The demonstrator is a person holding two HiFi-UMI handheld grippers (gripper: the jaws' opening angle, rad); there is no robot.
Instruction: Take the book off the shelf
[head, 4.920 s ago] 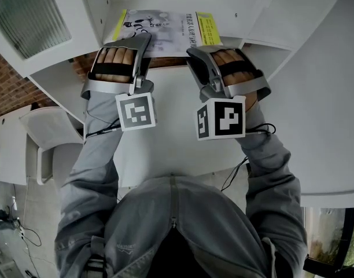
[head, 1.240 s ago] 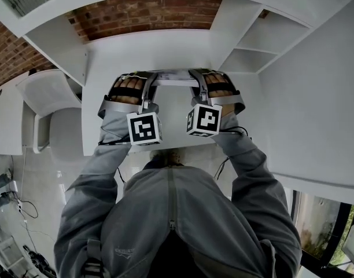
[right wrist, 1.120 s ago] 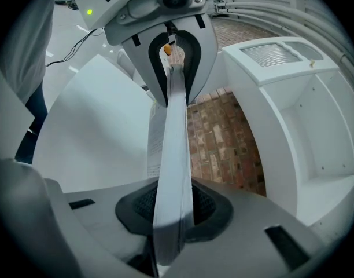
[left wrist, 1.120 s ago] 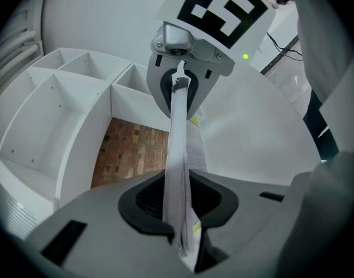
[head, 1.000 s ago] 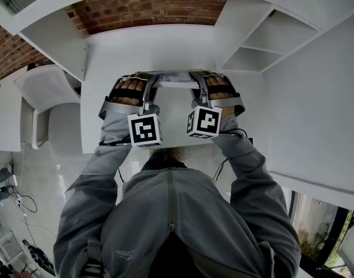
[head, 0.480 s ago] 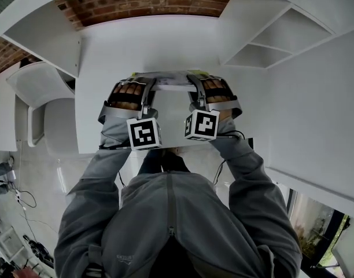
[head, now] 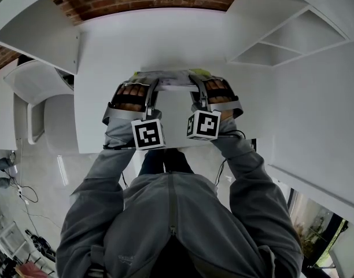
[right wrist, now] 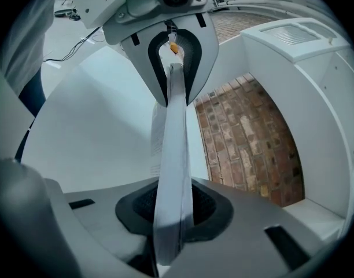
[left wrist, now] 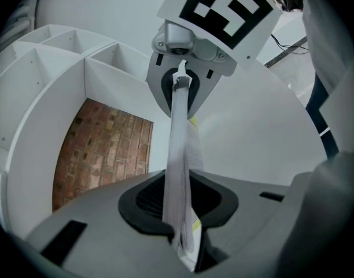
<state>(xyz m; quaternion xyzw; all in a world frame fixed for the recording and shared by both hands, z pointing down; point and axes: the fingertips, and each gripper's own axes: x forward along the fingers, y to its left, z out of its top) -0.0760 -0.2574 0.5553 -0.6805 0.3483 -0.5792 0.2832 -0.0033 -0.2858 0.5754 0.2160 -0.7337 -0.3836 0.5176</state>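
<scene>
Your book (head: 172,79) has come off the shelf unit (head: 292,36) and sits lower over the white desk (head: 102,51).
The desk lies under both hands and the shelf compartments stand off to the right. The book is level, with your left gripper (head: 149,87) pinching its left edge and your right gripper (head: 195,86) its right edge, jaws pressed onto the thin pages.

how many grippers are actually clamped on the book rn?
2. The left gripper pinches the book at its left edge, the right gripper at its right edge. Each gripper view shows its jaws closed on the book's edge.
</scene>
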